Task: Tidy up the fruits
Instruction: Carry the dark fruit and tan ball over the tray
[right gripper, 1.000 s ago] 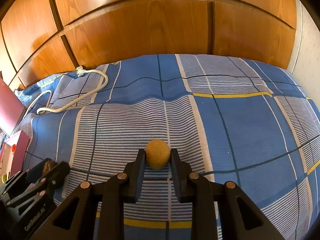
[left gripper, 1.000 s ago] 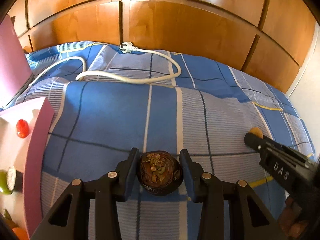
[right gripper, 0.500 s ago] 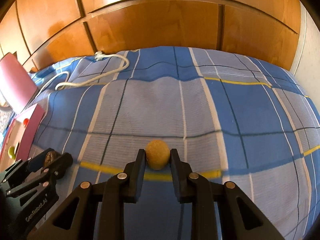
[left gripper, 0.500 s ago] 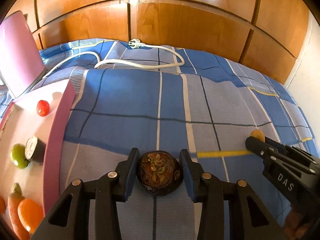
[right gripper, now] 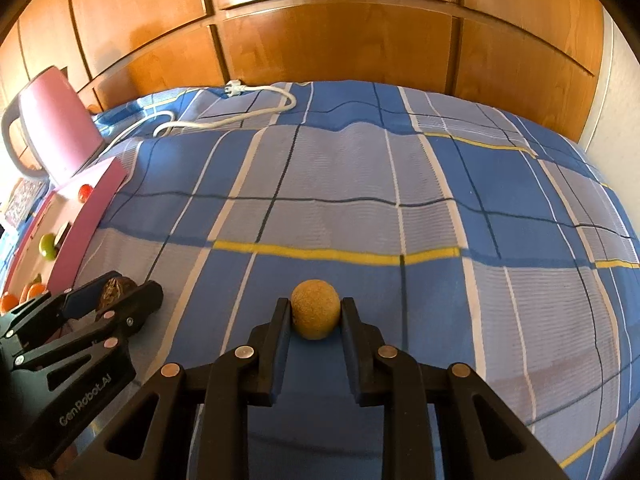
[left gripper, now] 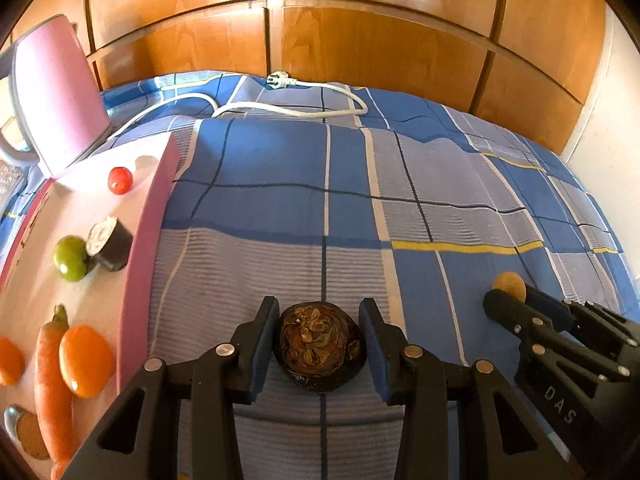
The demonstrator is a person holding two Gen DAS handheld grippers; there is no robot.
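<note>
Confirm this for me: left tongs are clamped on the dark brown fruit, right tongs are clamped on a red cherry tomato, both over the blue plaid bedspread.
One detail is off. The right tongs are clamped on a small tan round fruit, not a red tomato, as the right wrist view shows. The left tongs do grip the dark brown fruit, both over the blue plaid bedspread.

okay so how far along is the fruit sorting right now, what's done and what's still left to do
Mostly done, by the look of it. Already in the pink tray: a red tomato, a green fruit, a carrot and an orange fruit. In hand: the left gripper grips a dark brown fruit, the right gripper a small tan round fruit. Left: setting both in the tray. No other loose fruit shows on the bedspread.
</note>
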